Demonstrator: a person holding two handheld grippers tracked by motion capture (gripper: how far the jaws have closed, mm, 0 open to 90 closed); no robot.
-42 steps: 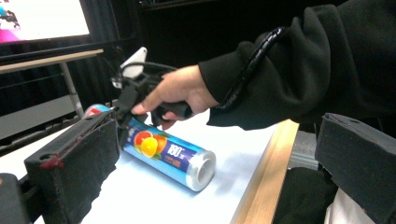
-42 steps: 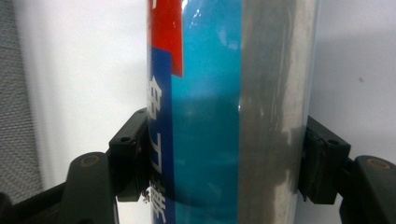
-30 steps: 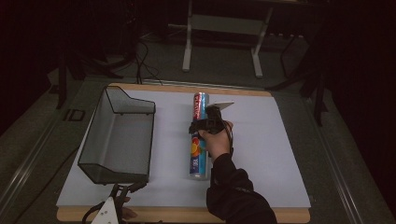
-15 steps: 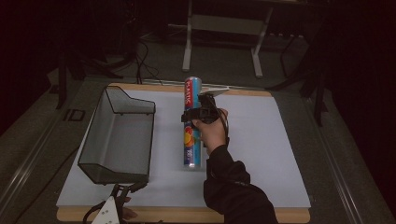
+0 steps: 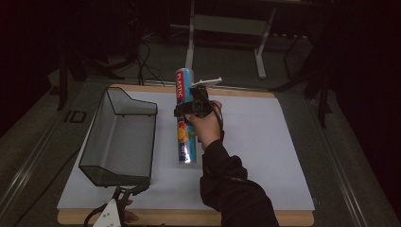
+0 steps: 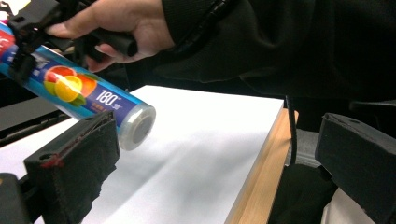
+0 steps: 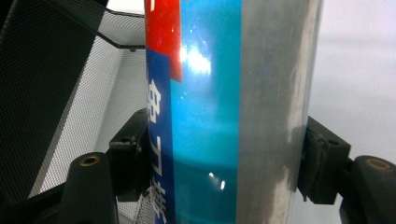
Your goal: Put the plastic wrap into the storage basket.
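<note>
A long roll of plastic wrap (image 5: 183, 127), blue with a red far end and fruit printed on it, hangs tilted above the white table top (image 5: 255, 142). My right gripper (image 5: 190, 109) is shut on its middle; in the right gripper view both pads press the roll (image 7: 219, 93) from either side. The roll's near end (image 6: 135, 128) hovers above the sheet just beyond my left gripper (image 6: 219, 172). That gripper (image 5: 130, 190) rests at the table's front edge, jaws wide apart with nothing between them.
A black wire-mesh basket (image 5: 118, 137) stands on the left of the table, close beside the roll, and its mesh wall (image 7: 56, 93) shows left of the roll. A dark sleeve (image 5: 231, 189) reaches in from the front. The table's wooden front edge (image 6: 261, 172) runs along my left gripper's right side.
My right gripper has lifted the roll off the table and carried it left toward the basket, its far end rising. The left gripper has stayed where it was.
</note>
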